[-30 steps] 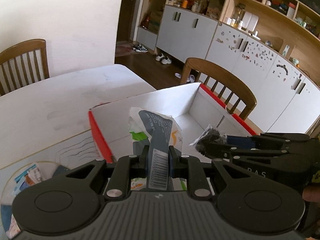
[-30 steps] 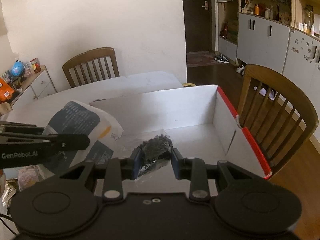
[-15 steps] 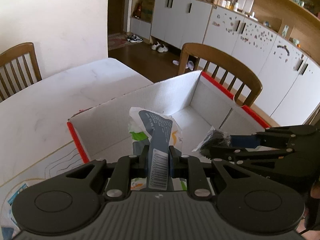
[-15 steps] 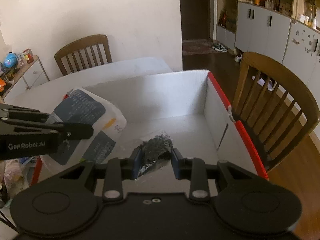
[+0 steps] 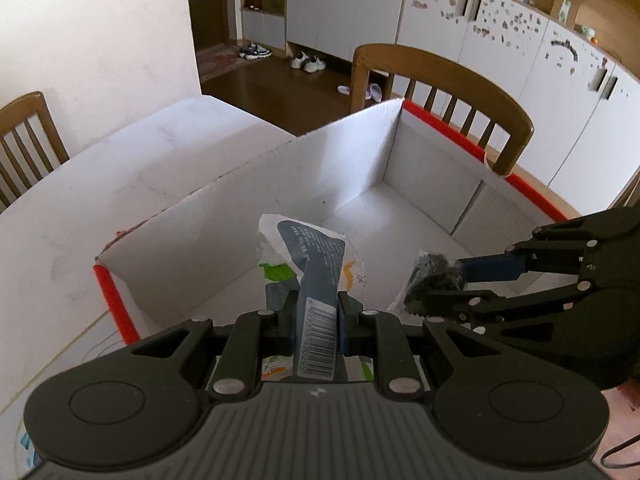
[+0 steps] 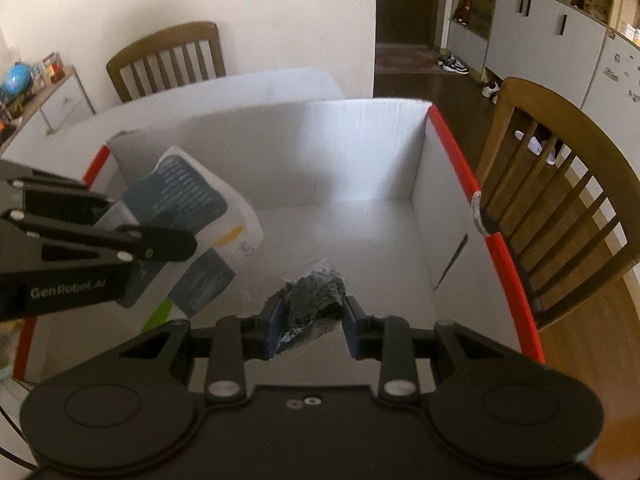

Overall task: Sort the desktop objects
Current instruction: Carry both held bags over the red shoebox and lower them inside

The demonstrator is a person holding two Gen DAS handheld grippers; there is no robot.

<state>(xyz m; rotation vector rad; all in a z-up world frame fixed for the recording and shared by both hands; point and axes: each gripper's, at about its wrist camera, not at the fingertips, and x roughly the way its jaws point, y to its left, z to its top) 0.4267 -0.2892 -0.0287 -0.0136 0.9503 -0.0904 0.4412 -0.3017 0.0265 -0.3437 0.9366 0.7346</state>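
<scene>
We see a white snack packet (image 5: 310,258) with a slate-blue panel, green patches and a barcode, held over the near-left corner of the white cardboard box (image 6: 340,148) with red edges. Its lower end is cut off behind the left gripper (image 5: 314,316) — jaws pinching it. Beside it, a small clear bag of dark bits (image 6: 316,294) hangs over the box's near edge, contents hard to make out — the right gripper (image 6: 310,320) clamps it.
</scene>
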